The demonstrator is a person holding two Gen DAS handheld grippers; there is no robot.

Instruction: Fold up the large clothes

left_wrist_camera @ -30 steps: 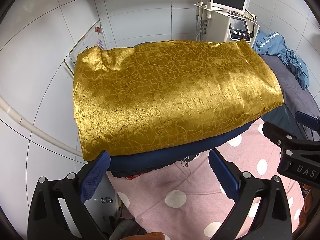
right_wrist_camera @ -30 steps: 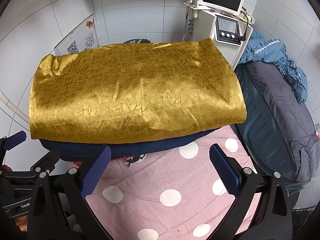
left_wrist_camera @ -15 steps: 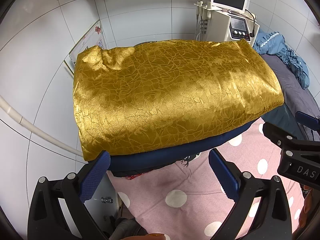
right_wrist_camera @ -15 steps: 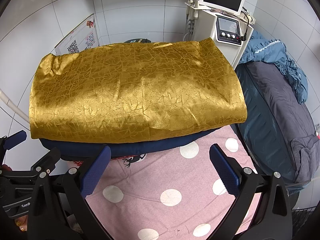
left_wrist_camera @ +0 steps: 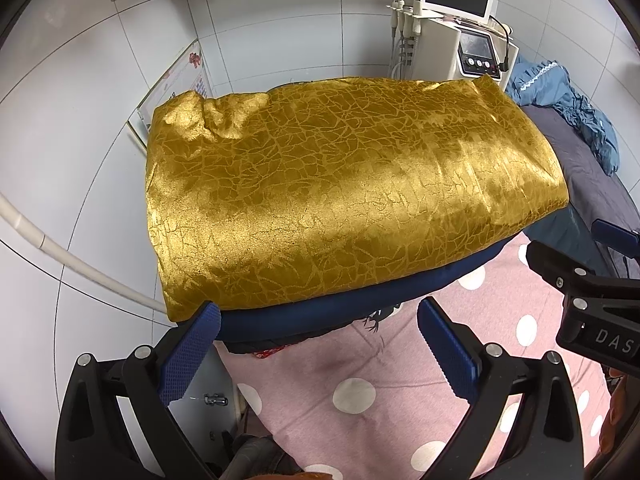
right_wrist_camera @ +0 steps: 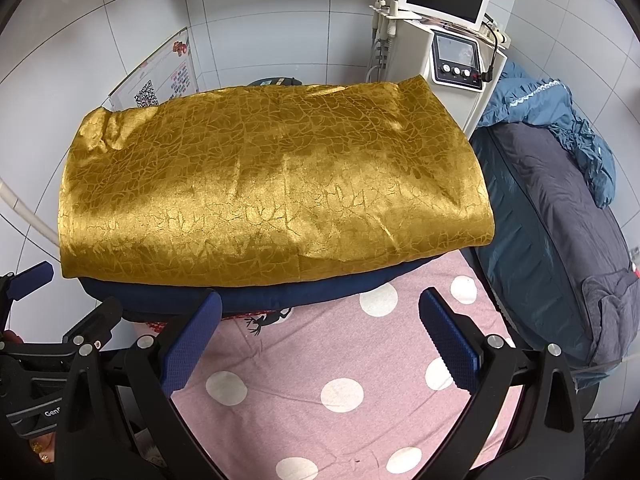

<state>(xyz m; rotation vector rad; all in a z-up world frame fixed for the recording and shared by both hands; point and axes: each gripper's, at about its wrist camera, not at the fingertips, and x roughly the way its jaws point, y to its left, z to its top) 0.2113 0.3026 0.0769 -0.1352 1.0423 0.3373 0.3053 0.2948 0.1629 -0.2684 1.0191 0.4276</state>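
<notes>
Gold cloth lies folded on a navy pad, both grippers released and empty

The gold cloth [left_wrist_camera: 352, 200] [right_wrist_camera: 272, 192], folded into a flat rectangle, lies on the navy pad [left_wrist_camera: 340, 308] [right_wrist_camera: 280, 294], whose front edge sticks out under the cloth; left gripper [left_wrist_camera: 318, 354] sits just in front of the cloth's near left corner, fingers [left_wrist_camera: 188, 354] spread apart, nothing between them; right gripper [right_wrist_camera: 320, 342] just in front of the cloth's near edge, fingers [right_wrist_camera: 450, 342] spread too, holding nothing; pink polka-dot sheet [left_wrist_camera: 380, 380] [right_wrist_camera: 340, 360] runs from under the pad toward the cameras; white machine with screen [left_wrist_camera: 456, 28] [right_wrist_camera: 444, 32] behind the cloth's far right corner; grey and blue bedding [right_wrist_camera: 560, 208] [left_wrist_camera: 580, 132] right of the cloth
</notes>
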